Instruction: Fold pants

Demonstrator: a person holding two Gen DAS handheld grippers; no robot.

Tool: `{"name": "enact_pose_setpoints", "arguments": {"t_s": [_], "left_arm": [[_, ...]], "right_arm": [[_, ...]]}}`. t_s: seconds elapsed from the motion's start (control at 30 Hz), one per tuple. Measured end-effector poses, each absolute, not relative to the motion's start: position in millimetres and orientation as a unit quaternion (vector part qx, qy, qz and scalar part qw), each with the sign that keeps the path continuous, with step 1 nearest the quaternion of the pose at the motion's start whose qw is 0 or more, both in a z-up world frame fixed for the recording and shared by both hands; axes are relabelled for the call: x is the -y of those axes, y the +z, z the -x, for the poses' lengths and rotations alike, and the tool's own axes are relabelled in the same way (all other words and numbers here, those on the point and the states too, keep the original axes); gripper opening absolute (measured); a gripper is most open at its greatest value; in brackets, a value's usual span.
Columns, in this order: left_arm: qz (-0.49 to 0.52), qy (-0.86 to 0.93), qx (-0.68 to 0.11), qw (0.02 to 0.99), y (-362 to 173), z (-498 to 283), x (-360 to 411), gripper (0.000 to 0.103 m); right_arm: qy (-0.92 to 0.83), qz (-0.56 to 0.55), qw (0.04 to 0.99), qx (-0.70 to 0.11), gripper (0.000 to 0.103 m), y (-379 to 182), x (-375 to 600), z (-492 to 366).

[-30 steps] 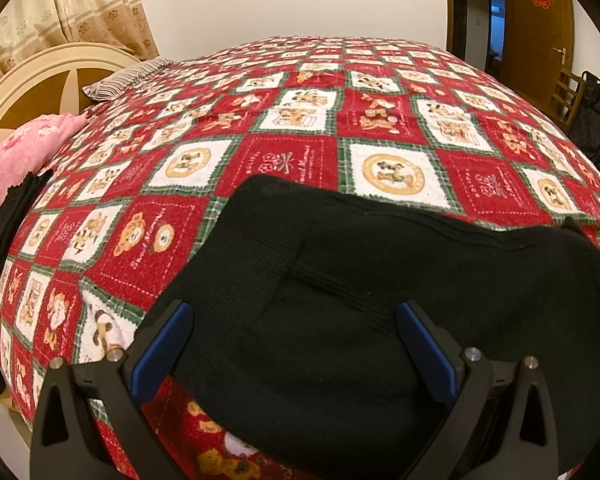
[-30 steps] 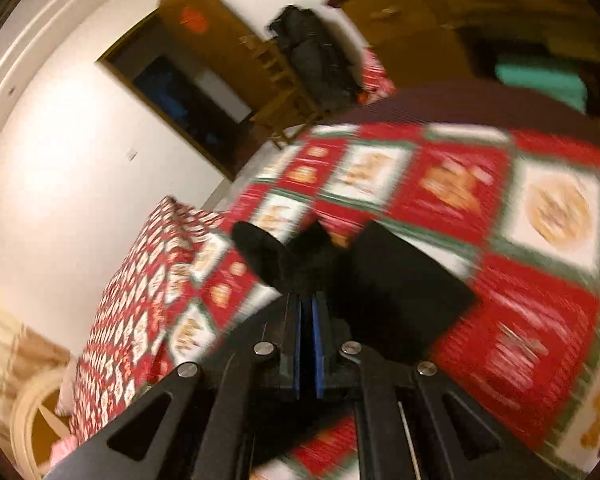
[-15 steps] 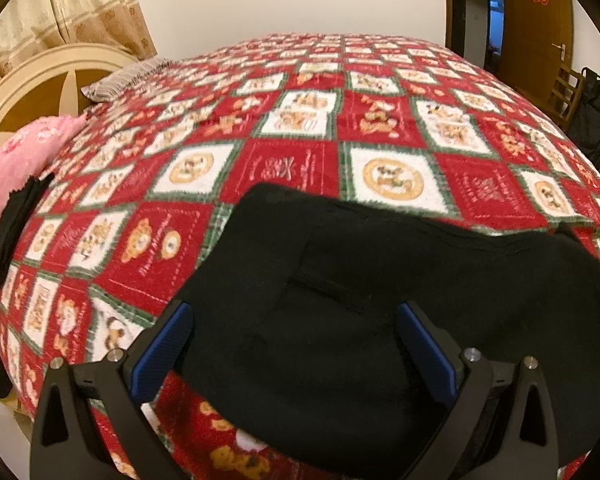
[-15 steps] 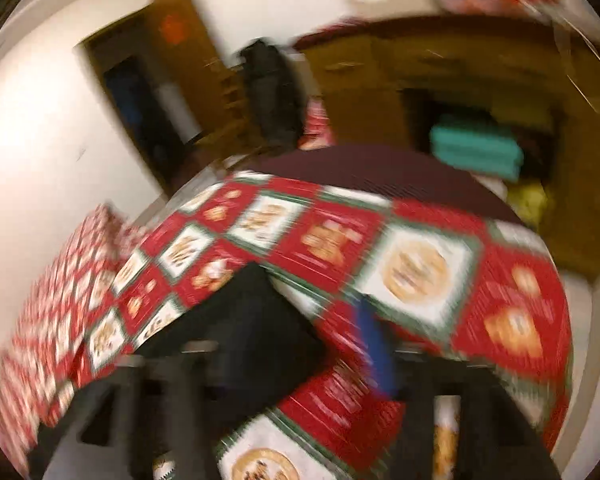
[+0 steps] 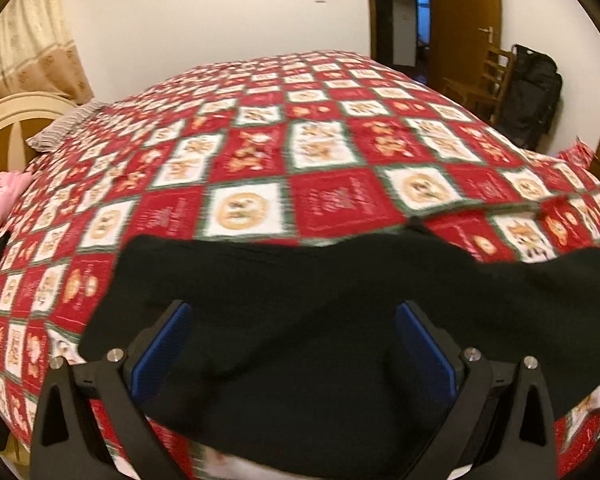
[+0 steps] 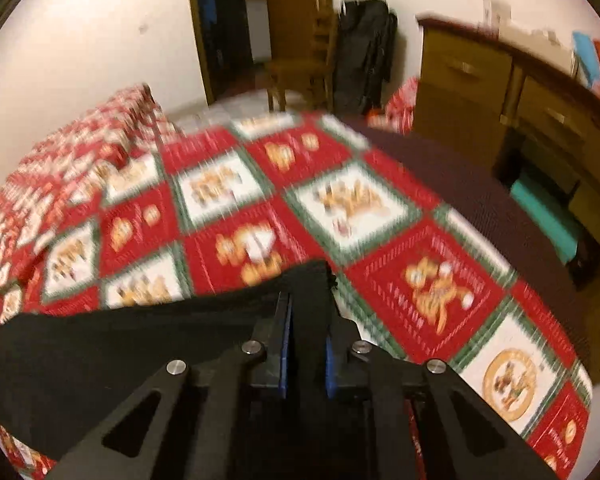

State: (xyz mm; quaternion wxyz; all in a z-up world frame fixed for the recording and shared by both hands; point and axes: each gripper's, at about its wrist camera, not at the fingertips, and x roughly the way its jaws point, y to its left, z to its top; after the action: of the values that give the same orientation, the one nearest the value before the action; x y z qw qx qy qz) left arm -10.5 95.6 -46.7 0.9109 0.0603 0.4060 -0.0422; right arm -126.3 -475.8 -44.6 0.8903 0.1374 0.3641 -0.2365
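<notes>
The black pants [image 5: 300, 304] lie spread on the red patterned bedspread [image 5: 340, 152], near its front edge. My left gripper [image 5: 292, 340] is open, its blue-padded fingers wide apart just above the pants, holding nothing. In the right wrist view the pants [image 6: 100, 344] stretch off to the left. My right gripper [image 6: 306, 344] is nearly closed, with a bunched edge of the black fabric pinched between its pads. The view is blurred by motion.
A pink pillow [image 5: 0, 200] and a cream headboard [image 5: 12, 116] are at the left. A wooden chair [image 5: 488, 76] and black bag [image 5: 532, 92] stand by the door. A wooden dresser [image 6: 520, 100] stands to the right of the bed.
The right gripper opened briefly, swung across the bed corner, and is now closed on an edge of the pants. The left gripper stayed open and shifted slightly rightward over the pants.
</notes>
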Motion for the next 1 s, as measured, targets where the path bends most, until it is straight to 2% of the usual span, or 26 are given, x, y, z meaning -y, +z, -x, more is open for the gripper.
{"name": "enact_pose_setpoints", "arguments": {"t_s": [0.1,0.27,0.33,0.4,0.6,0.77,1.0], "left_arm": [[-0.066,-0.063,-0.401,0.912,-47,14,-76,0.103],[-0.060,-0.086,-0.390,0.915,-44,22,-50,0.103],[-0.072,-0.093,-0.394,0.912,-48,25,-38,0.103],[-0.089,-0.098,-0.394,0.910,-51,27,-29,0.103],[-0.101,-0.118,-0.379,0.912,-44,30,-13,0.103],[-0.105,-0.162,-0.361,0.912,-34,34,12,0.103],[-0.122,-0.225,-0.346,0.903,-26,51,48,0.103]], "right_arm": [[-0.244,-0.144,0.899,-0.332,0.013,-41,482,121],[-0.232,-0.154,0.872,-0.402,0.015,-76,492,99],[-0.237,-0.168,0.867,-0.404,0.032,-73,498,105],[-0.256,-0.179,0.860,-0.403,0.041,-66,507,119],[-0.358,-0.267,0.847,-0.289,0.043,-31,506,213],[-0.314,-0.327,0.835,-0.312,0.043,-52,470,241],[-0.285,-0.345,0.832,-0.327,0.043,-77,456,211]]}}
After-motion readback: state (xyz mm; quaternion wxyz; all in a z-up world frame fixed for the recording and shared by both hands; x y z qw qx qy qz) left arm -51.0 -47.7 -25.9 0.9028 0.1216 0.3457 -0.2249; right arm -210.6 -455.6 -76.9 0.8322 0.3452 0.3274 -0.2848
